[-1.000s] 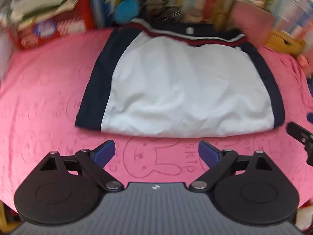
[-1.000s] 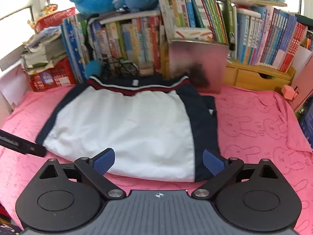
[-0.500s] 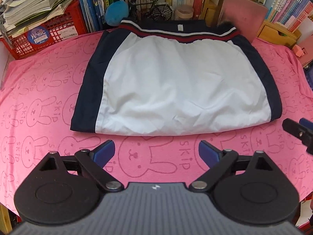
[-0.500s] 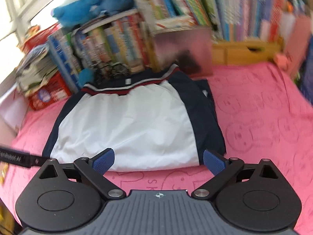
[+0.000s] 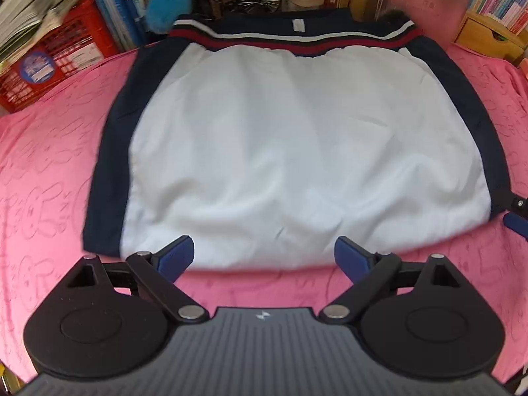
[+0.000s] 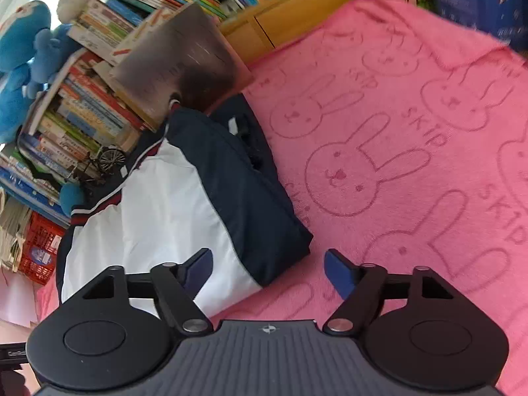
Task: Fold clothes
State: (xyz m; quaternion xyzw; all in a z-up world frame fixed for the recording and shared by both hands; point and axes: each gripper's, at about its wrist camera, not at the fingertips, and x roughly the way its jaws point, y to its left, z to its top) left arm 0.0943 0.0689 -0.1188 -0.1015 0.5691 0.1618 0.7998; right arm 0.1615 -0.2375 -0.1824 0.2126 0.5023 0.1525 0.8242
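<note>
Crate (image 5: 66, 52) holding papers (image 5: 29, 10), jacket (image 5: 297, 145) flat

Both wrist views look steeply down, close, sharing the folded jacket (image 5: 297, 151).

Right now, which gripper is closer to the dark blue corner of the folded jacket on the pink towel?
The right. The right gripper, jaws closing, sits at the jacket's navy corner, nothing pinched. The left gripper hovers by the white hem's middle, farther from it.
</note>
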